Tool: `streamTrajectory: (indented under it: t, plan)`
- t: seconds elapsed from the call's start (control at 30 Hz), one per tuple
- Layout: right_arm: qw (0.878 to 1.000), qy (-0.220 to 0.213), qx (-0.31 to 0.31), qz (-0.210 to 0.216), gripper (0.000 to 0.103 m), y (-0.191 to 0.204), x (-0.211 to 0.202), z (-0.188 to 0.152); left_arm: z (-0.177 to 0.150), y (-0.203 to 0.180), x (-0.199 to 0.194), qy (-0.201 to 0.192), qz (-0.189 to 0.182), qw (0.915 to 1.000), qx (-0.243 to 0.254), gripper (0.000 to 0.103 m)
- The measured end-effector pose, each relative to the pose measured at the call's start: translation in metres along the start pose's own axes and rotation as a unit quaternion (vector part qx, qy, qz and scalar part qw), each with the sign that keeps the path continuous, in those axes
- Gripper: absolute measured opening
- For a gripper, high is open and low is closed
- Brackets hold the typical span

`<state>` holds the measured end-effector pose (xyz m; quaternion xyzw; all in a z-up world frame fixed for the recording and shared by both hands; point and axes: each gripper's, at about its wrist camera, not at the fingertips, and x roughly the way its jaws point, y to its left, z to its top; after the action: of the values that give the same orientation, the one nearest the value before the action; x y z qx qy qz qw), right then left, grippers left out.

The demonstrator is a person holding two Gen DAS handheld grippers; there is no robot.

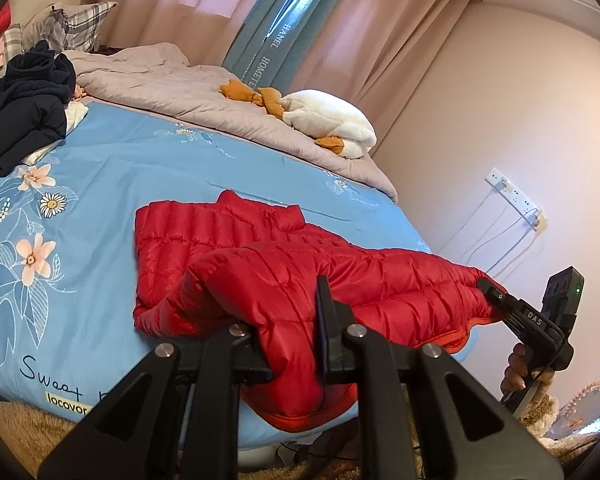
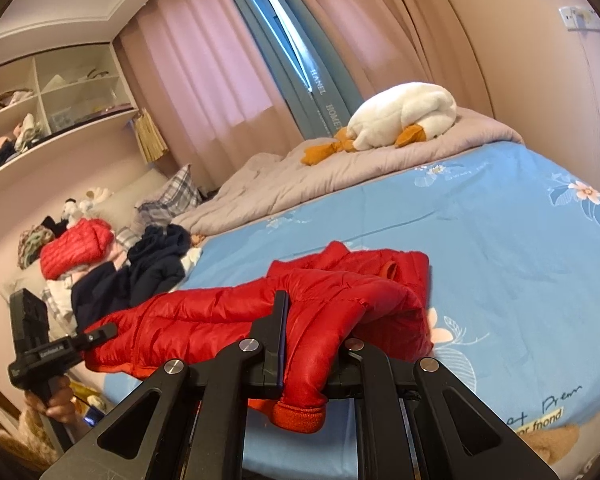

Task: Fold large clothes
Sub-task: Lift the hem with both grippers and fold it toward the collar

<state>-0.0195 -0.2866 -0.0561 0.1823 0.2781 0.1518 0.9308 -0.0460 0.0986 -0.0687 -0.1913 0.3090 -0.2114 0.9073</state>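
Side by side, both grippers, left gripper (image 1: 296, 344) and right gripper (image 2: 312, 344), tilted down, pinching red jacket (image 1: 300, 276).

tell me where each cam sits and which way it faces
Left wrist: on the left gripper, facing across the bed to the curtains; its fingers pinch the red jacket; right gripper and hand show.
Right wrist: on the right gripper, facing the shelves; left gripper shows.
Shared: jacket, bed, plush goose.
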Motion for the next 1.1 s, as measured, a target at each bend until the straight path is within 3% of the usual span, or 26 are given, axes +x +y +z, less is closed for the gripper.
streamTrajectory:
  t: [1.1]
  plan:
    - [1.0,-0.004,0.003,-0.011,0.012,-0.005,0.027,0.026,0.032,0.009,0.032,-0.007,0.004,1.0,0.004,0.016]
